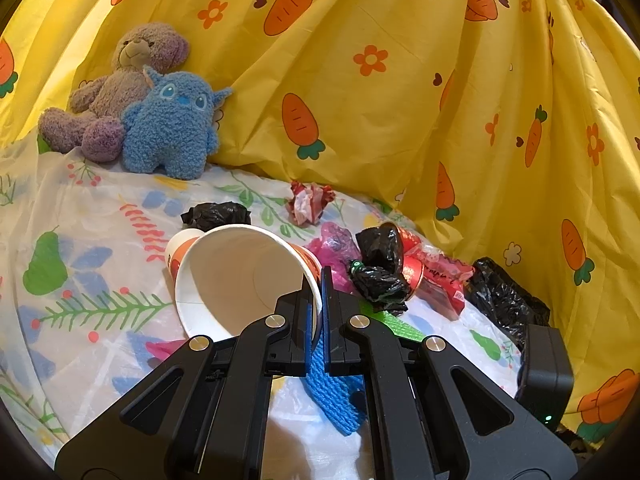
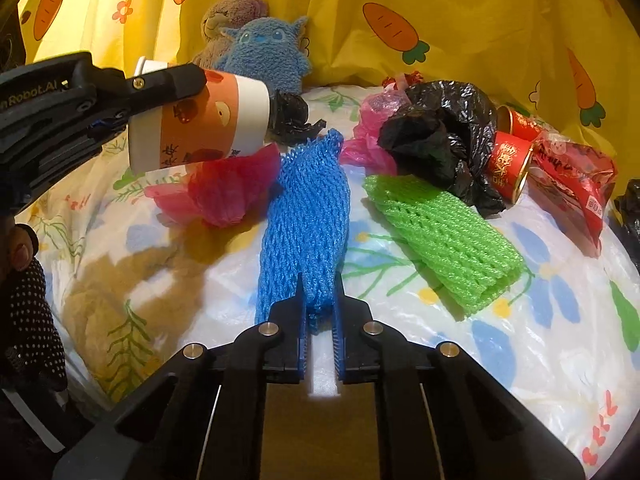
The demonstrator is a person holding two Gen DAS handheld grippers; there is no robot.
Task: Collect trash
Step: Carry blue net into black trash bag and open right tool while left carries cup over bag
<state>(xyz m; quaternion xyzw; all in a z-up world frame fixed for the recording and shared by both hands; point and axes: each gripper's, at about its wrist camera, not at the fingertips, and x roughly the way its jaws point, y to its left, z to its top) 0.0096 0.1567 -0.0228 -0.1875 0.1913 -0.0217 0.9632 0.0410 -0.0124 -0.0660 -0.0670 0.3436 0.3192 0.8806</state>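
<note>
My left gripper is shut on the rim of a white and orange paper cup, which it holds on its side above the cloth. In the right wrist view the same cup hangs at the upper left in the left gripper. My right gripper is shut on the near end of a blue foam net that lies on the flowered cloth. A green foam net lies just right of it. Behind them lie a pink bag, black bags, red cans and a red wrapper.
A second cup shows behind the held one, with a black bag and a crumpled red wrapper further back. Two plush toys lean on the yellow carrot curtain. A gloved hand is at the left edge.
</note>
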